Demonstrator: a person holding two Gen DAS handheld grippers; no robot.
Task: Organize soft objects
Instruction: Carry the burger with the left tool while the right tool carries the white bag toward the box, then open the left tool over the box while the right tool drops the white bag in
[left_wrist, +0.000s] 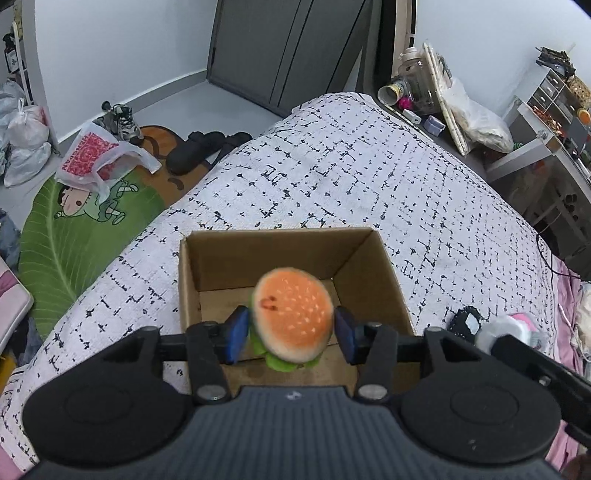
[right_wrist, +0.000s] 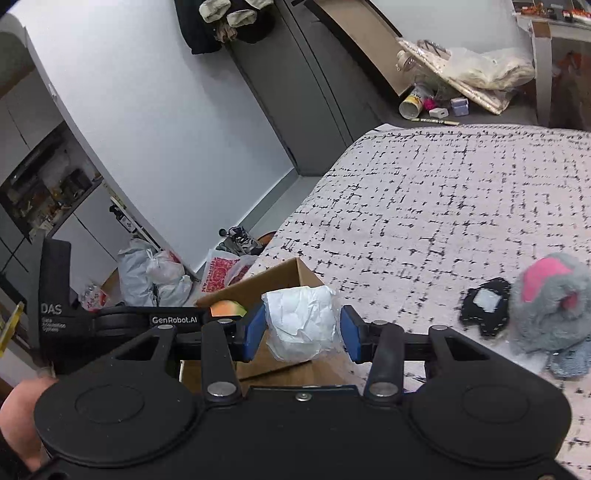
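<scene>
The burger (left_wrist: 291, 314), a plush toy with an orange bun and green lettuce, hangs over the open box (left_wrist: 373, 266), and the left gripper (left_wrist: 291, 330) has its blue pads spread to either side of it. Small gaps show between pads and plush and the toy looks blurred, so my reading is that the jaws stand apart and the burger is dropping free into the box. It sits over the middle of the opening, which should let it land inside and not on a wall.

The right gripper (right_wrist: 302, 332) is clamped on a white bundle (right_wrist: 301, 321), crumpled and soft-looking, squeezed between both pads. It is held just beside the box's near corner (right_wrist: 291, 269), probably waiting its turn to go in. From this view a sliver of the burger (right_wrist: 228, 308) shows above the box's edge, behind the left gripper's body.

The box rests on the bed (left_wrist: 369, 166), whose white cover carries a black grid pattern. Still lying on the cover to the right are a black plush (right_wrist: 485, 308) with a pale patch and a grey furry toy (right_wrist: 554, 306) with pink parts, close together and well apart from the box; they likely come next.
</scene>
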